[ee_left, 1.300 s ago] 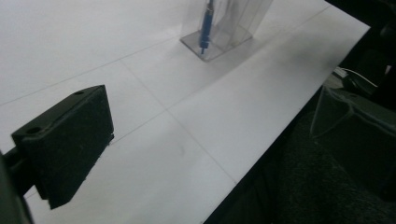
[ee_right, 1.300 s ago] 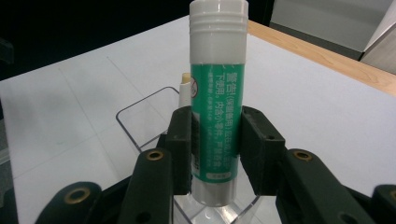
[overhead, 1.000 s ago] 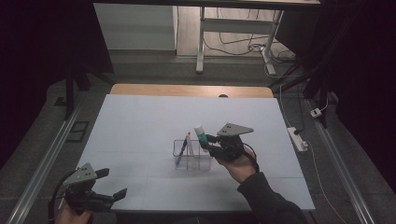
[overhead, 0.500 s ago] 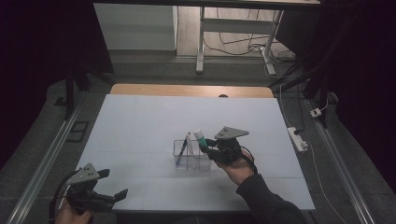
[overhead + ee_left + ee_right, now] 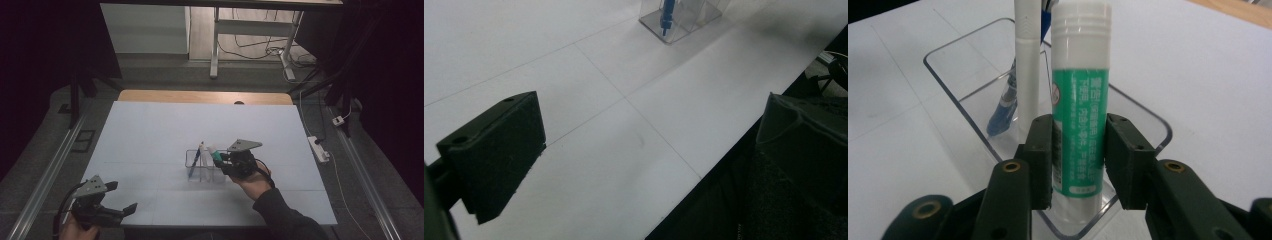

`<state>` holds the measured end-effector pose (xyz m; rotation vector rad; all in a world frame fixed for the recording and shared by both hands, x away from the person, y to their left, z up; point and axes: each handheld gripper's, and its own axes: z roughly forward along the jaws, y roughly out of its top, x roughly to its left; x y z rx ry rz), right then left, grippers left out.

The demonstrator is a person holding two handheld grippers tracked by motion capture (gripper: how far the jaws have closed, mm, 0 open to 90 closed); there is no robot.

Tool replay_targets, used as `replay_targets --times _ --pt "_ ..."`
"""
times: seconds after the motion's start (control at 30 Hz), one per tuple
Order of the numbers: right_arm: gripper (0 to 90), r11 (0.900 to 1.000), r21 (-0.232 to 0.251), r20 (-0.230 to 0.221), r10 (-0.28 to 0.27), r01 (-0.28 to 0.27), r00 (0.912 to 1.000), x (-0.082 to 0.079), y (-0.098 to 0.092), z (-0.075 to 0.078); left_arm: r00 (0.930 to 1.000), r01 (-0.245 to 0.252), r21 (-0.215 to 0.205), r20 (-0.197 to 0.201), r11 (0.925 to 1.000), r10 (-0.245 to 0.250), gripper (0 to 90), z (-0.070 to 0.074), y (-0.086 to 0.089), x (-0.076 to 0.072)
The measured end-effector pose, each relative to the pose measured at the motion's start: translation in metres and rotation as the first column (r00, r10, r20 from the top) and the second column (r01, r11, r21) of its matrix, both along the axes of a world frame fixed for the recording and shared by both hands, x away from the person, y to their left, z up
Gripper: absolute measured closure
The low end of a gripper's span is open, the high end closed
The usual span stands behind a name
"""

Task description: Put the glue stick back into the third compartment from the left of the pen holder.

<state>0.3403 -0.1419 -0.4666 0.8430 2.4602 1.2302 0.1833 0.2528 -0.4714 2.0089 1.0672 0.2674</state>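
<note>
Since a second ago I am seeing the glue stick (image 5: pixel 1079 100) come lower and closer to the clear organizer (image 5: pixel 948 65), with the right gripper (image 5: pixel 1078 160) carrying it down toward the box; the left gripper (image 5: pixel 107 206) is sitting where it was.

The glue stick, green-labelled with a white cap, is standing nearly upright with its lower end inside the near compartment of the organizer, as the right gripper view is showing it. I am reading the right gripper's two black pads as pinching the tube on its label, one on each side, low on the body. Whether the base is resting on the tray floor I cannot tell.

Just beyond the stick, a white pen (image 5: pixel 1026 65) and a blue pen (image 5: pixel 1003 107) are leaning in the same organizer, the white one close beside the stick. In the high view the organizer (image 5: pixel 191 165) is sitting near the middle of the white table (image 5: pixel 150 130), with the person's right hand (image 5: pixel 252 182) coming in from below.

Well apart, at the near left corner of the table, the left gripper is hovering with its fingers spread wide and nothing between them; its own view is looking across bare table at the organizer (image 5: pixel 694 22) far off.
</note>
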Motion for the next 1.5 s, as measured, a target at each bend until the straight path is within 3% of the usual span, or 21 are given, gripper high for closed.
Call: replay_targets --times 0.27,0.63,1.5 --pt "56.0 1.0 0.022 0.023 0.01 -0.01 0.9997 -0.002 -0.001 0.008 1.0 0.0 0.004 -0.001 1.0 0.0 0.0 0.0 0.0 0.0" --pt "45.4 0.999 0.028 0.0 0.028 -0.028 0.9996 -0.002 -0.004 0.014 0.9997 -0.022 0.006 0.006 0.9997 0.022 0.0 0.0 0.002 -0.001" --pt "15.3 0.997 -0.003 -0.023 0.073 -0.073 0.9971 -0.015 -0.013 0.029 0.9997 -0.021 0.007 -0.01 0.9998 0.021 0.0 -0.001 0.003 0.0"
